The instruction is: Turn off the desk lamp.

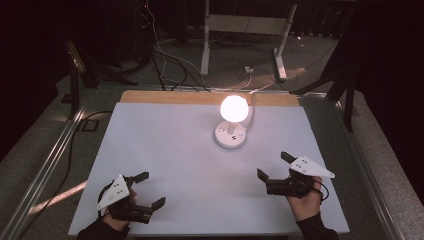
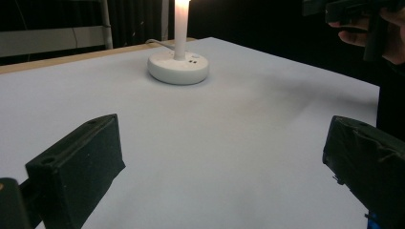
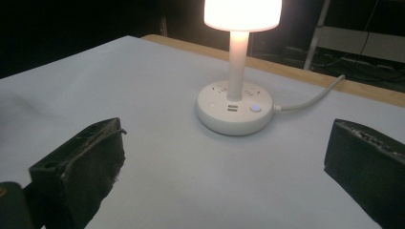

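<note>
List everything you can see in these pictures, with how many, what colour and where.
Lamp: one, white, lit, far middle of the table, standing on its round base.
Round base: one, white, with sockets and a small blue light on its rim.
Cord: one, white, running from the base over the far edge.
Table: one, pale white top with a wooden strip at its far edge.
Left gripper: one, black, near left of the table, open, holding nothing.
Right gripper: one, black, near right, open, holding nothing.
</note>
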The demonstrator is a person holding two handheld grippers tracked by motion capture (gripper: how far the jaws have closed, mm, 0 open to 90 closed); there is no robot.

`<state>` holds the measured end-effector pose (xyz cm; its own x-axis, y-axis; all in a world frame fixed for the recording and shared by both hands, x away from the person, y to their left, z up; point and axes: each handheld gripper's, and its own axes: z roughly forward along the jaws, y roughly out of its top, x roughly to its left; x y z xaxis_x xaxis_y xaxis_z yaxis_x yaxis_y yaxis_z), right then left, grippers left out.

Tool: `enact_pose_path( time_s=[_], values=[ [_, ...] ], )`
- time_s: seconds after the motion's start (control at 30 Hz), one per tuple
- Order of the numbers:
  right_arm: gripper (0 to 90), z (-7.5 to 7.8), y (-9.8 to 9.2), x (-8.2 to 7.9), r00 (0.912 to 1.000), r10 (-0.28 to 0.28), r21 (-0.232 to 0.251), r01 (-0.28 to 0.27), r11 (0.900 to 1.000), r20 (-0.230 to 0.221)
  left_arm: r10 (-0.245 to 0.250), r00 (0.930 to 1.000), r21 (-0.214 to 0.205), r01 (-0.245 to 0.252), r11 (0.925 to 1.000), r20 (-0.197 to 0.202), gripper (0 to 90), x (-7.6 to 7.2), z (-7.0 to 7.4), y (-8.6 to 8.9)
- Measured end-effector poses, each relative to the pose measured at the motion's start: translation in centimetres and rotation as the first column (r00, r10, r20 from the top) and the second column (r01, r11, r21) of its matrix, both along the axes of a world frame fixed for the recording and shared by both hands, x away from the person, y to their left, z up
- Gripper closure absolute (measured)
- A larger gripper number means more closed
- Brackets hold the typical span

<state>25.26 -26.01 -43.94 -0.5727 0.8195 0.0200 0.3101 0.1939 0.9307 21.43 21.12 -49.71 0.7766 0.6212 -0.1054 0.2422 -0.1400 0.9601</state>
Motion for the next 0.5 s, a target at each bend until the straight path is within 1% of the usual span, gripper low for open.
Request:
enact_pose_path(
  time_s=[0.17, 0.37, 0.5],
  values=[
    [0.0, 0.1, 0.4, 0.6, 0.9999, 0.009, 0.002, -0.009, 1.0000, -0.008, -0.006, 1.0000, -0.002, 0.006, 1.0000, -0.003, 0.6, 0.0, 0.0, -0.1],
    [0.0, 0.3, 1.0, 1.0, 0.9997, 0.023, -0.001, -0.023, 0.9997, -0.011, -0.003, 1.0000, -0.003, 0.003, 1.0000, -0.007, 0.6, 0.0, 0.0, 0.0],
    [0.0, 0.4, 1.5, 1.5, 0.9995, 0.032, -0.003, -0.032, 0.9995, -0.006, 0.002, 0.9999, -0.006, -0.002, 1.0000, -0.011, 0.6, 0.0, 0.0, 0.0]
  ],
)
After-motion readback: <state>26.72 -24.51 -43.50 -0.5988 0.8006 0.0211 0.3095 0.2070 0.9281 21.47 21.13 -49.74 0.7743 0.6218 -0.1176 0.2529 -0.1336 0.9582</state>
